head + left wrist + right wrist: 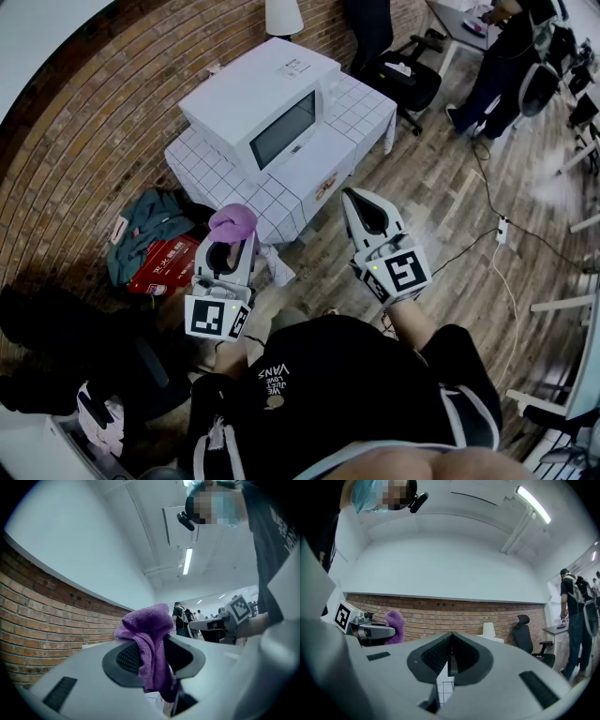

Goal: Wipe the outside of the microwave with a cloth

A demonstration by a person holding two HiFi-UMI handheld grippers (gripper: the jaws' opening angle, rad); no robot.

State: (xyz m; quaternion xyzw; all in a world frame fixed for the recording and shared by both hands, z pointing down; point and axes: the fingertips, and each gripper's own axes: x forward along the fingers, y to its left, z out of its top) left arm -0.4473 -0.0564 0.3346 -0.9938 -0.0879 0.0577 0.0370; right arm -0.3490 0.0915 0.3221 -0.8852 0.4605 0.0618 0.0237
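Fuzzy purple cloth pinched in left gripper; boxy white microwave

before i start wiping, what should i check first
1. Purple terry cloth gripped by the left hand-held gripper: ok, jaws shut on it.
2. Right hand-held gripper free: ok, jaws together, nothing between them.
3. Door of the white box-shaped microwave closed: ok.
4. Cloth touching the microwave: not ok, it is held apart from it, nearer the person.
5. Top of the microwave free of objects: ok.
6. Cloth damp: cannot tell.
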